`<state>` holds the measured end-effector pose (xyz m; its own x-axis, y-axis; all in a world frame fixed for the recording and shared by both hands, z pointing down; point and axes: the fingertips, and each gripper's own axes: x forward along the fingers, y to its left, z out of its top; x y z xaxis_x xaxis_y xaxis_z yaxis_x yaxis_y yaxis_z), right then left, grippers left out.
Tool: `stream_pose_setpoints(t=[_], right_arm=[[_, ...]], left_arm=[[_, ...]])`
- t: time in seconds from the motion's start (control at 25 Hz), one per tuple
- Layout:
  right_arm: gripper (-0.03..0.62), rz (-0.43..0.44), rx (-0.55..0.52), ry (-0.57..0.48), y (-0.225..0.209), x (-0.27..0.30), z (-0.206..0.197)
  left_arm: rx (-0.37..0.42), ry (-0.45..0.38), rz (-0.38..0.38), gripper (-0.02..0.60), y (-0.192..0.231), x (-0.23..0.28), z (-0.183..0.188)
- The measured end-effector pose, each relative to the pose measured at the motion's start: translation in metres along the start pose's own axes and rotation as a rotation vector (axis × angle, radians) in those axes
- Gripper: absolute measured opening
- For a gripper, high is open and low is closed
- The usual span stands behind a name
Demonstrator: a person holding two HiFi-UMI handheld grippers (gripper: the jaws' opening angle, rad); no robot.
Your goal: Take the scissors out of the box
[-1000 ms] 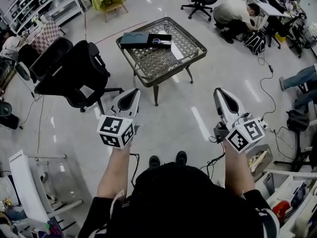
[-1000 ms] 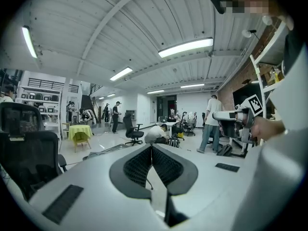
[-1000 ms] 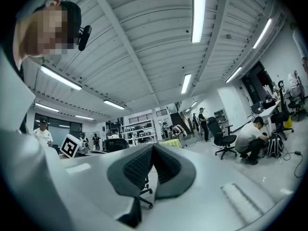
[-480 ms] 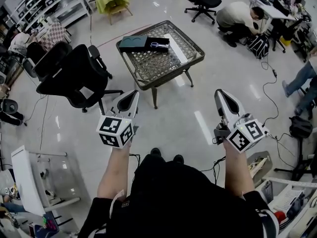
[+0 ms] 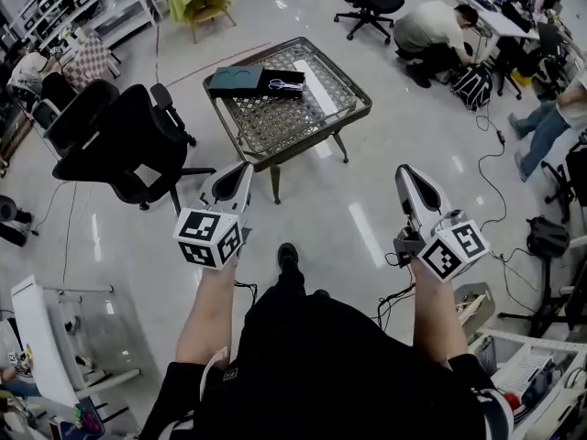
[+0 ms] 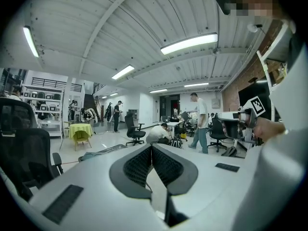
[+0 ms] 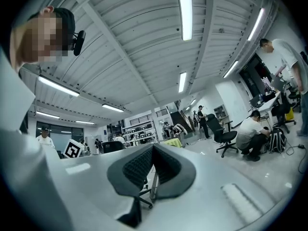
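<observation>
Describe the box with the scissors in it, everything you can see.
The shallow black rectangular box lies flat and open near the far edge of the wire-mesh metal table. Small light-coloured scissors lie flat inside it. A dark teal flat piece, perhaps its lid, lies right beside it. Finer detail is too small to tell.

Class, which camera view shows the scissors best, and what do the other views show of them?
The head view: the scissors lie in the open black box on the metal table, small but clear. Neither the left nor the right gripper view shows them at all.
</observation>
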<state>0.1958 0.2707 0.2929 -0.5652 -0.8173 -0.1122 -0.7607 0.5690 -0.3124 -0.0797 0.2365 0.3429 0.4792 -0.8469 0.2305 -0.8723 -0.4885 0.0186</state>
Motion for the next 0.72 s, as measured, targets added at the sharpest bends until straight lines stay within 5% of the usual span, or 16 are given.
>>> stream_pose_setpoints(t=[0.72], right_arm=[[0.011,-0.002,0.005,0.072,-0.029,0.178,-0.016]], left_arm=[[-0.038,0.016,-0.046,0.009,0.127,0.105,0.013]])
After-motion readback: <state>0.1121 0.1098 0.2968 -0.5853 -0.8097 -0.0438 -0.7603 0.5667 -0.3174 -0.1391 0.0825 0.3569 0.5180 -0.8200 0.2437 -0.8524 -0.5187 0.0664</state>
